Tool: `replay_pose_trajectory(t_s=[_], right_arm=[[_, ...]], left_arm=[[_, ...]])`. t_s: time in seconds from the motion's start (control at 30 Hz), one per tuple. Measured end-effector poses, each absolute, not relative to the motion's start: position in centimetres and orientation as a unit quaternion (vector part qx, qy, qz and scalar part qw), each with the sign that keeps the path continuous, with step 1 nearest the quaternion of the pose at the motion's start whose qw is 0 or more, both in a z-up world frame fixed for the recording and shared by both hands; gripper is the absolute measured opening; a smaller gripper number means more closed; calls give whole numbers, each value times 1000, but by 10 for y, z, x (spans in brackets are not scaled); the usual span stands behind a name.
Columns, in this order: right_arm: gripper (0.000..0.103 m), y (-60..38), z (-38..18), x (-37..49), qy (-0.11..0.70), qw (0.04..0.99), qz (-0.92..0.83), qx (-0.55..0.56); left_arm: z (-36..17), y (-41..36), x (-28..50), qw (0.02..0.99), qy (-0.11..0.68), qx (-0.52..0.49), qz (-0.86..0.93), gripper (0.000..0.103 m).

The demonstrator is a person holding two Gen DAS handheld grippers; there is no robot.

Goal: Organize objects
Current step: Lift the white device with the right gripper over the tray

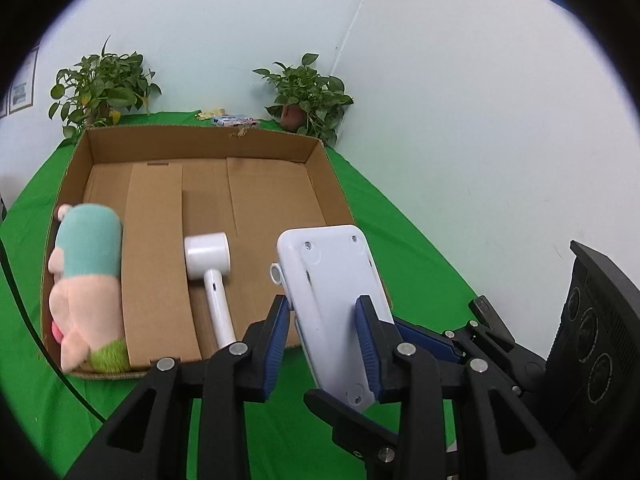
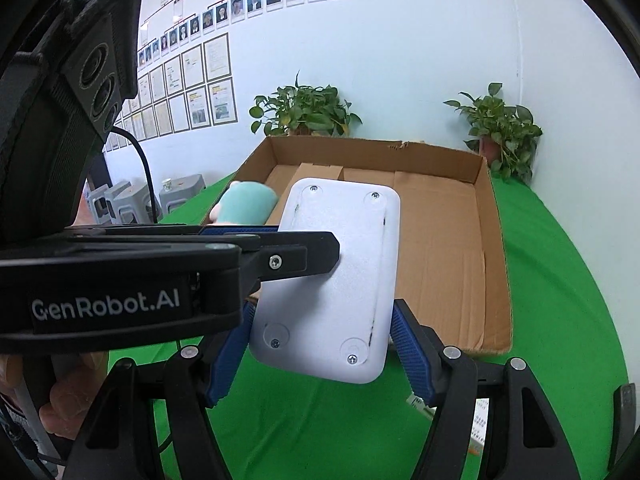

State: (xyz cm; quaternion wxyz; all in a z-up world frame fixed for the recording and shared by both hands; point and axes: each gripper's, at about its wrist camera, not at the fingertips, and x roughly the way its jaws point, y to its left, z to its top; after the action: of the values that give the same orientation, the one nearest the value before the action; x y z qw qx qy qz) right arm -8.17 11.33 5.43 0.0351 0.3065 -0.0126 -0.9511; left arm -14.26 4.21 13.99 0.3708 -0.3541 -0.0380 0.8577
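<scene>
My left gripper (image 1: 326,332) is shut on a white flat plastic device (image 1: 334,300), held underside up above the near edge of the cardboard box (image 1: 324,168). In the right wrist view the same device (image 2: 332,280) lies between the blue pads of my right gripper (image 2: 320,354), whose jaws stand a little wider than the device; the left gripper's finger (image 2: 296,256) lies across it. Inside the box lie a white hair dryer (image 1: 210,272) and a plush toy (image 1: 88,284) with a teal cap.
The box sits on a green tablecloth (image 1: 400,248). Two potted plants (image 1: 308,96) (image 1: 100,84) stand against the back wall. Small packets (image 1: 234,120) lie behind the box. Grey stools (image 2: 132,200) stand off the table's left.
</scene>
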Motion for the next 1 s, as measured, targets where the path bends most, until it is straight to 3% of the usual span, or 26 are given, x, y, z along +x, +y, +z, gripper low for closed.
replay_pose_trajectory(t_s=[0.43, 1.0], right_arm=[[67, 149, 76, -167, -40, 39, -943, 327], [67, 176, -36, -216, -124, 83, -891, 430]], left_arm=[[150, 71, -213, 368, -29, -395, 841, 33], [43, 101, -250, 320, 0, -496, 807, 33]])
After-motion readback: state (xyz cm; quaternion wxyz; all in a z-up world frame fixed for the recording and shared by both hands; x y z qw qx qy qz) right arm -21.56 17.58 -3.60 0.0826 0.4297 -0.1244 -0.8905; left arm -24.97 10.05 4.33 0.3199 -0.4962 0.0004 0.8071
